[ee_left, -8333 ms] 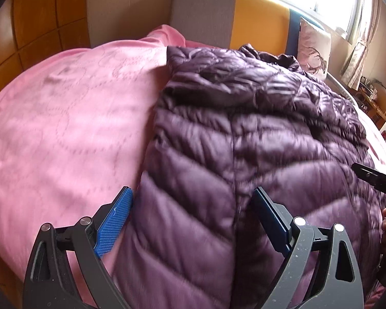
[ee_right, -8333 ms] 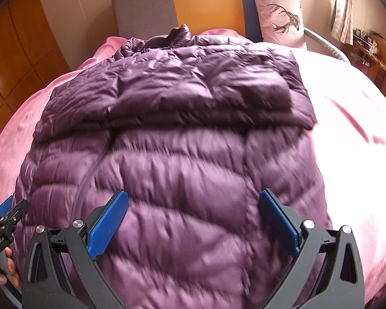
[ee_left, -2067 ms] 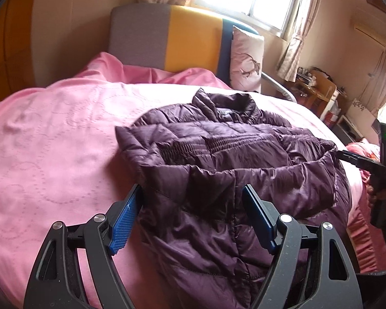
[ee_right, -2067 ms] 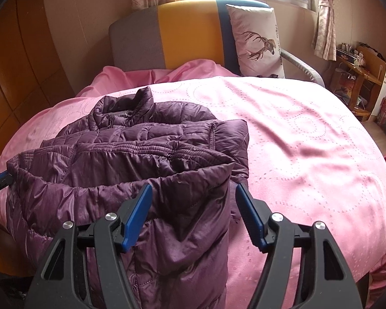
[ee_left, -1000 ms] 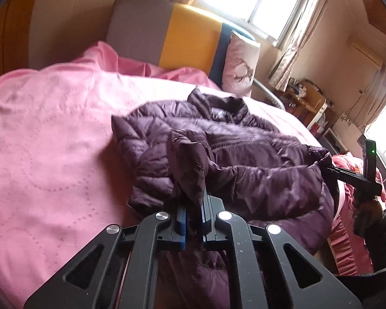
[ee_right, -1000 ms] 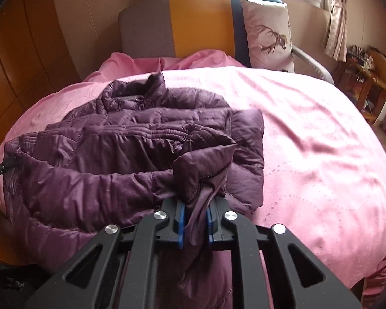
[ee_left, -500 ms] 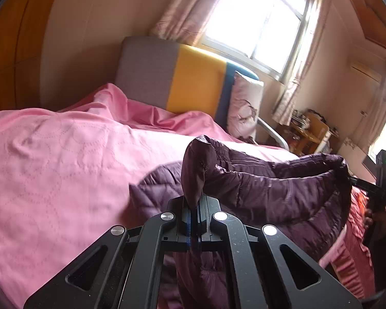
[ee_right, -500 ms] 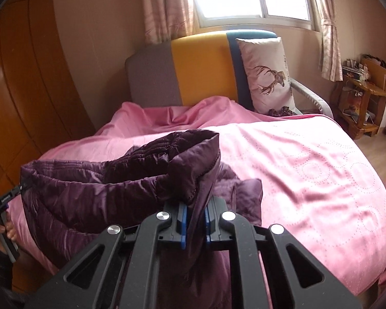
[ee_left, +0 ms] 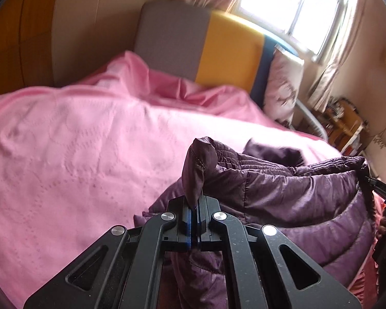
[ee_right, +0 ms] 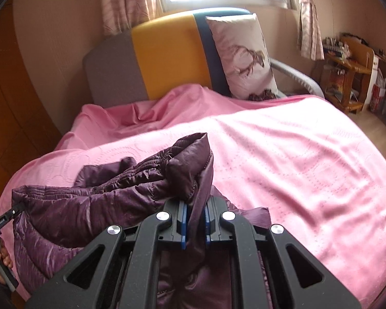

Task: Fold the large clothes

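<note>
Left gripper (ee_left: 193,212) clamps one corner of the purple jacket (ee_left: 283,193), right gripper (ee_right: 195,215) pinches the other, hem lifted above the pink bed (ee_right: 296,154). For a clean fold, I'd carry both corners level, edge taut, toward the collar, then lower them together.

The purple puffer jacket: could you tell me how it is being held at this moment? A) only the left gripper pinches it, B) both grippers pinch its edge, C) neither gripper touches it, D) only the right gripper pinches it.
B: the left gripper and the right gripper are each shut on a fold of the purple puffer jacket, lifting its edge above the pink bedspread.
</note>
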{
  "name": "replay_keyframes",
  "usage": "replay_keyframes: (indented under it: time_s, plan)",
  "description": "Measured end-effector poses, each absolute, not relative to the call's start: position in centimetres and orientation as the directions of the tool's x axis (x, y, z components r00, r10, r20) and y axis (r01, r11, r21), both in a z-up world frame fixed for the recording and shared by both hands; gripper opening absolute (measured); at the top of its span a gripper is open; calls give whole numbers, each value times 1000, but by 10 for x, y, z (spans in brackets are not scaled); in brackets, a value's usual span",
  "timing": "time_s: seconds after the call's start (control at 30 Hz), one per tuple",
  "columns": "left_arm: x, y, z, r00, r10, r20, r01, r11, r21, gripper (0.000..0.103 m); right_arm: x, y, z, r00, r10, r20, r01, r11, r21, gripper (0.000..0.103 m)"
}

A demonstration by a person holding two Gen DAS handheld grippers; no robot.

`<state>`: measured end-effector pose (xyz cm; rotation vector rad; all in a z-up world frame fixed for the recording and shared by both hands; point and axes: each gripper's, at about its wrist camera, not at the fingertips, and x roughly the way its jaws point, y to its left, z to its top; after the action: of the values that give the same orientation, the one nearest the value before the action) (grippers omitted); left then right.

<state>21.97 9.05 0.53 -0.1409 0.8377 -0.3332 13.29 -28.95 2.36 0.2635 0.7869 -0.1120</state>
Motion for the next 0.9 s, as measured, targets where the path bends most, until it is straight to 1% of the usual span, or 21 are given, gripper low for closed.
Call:
replay_keyframes:
  time_s: [0.17,0.27,0.3,0.4,0.6,0.63,0.67,0.7,0.73,0.77,0.8,0.83,0.9]
  plan:
    - [239,77,-27,574,-290,-765,222,955,-195,1,165,-297,-21,633,-24,-774,252,952,176,11]
    - [246,75,-47,544,-286,-789,208,957,-203,2,176,-298,-46,602,-28,-798,263,950,166,16]
    - [246,71,-53,545,-274,-793,214,959,-184,2,180,-300,-55,590,-23,-807,271,947,171,18]
    - [242,63,-60,568,-247,-785,237,963,-132,2,187,-307,-76,574,-17,-818,293,938,186,20]
    - [244,67,-64,570,-266,-777,223,961,-166,3,193,-306,-84,565,-34,-825,299,940,166,22]
    - [244,68,-61,569,-267,-778,217,961,-171,4,193,-307,-83,562,-27,-827,301,938,174,25]
    - [243,69,-58,569,-260,-780,209,963,-169,7,191,-308,-82,559,-19,-829,302,936,182,26]
    - [241,71,-52,574,-236,-784,187,970,-156,18,192,-309,-79,554,-16,-832,302,936,183,33]
    - [238,75,-45,587,-199,-785,150,979,-136,37,191,-309,-74,546,-22,-837,300,938,171,46]
    - [233,81,-38,609,-182,-772,121,983,-137,45,189,-309,-67,543,-34,-839,300,941,156,53]
    - [228,86,-31,632,-181,-754,104,983,-150,55,185,-308,-59,552,-49,-832,304,941,146,64]
    - [220,92,-22,658,-173,-733,84,984,-156,59,179,-308,-50,574,-55,-817,300,943,147,65]
    - [205,96,-4,698,-165,-697,74,985,-159,59,167,-303,-33,612,-59,-789,280,949,147,64]
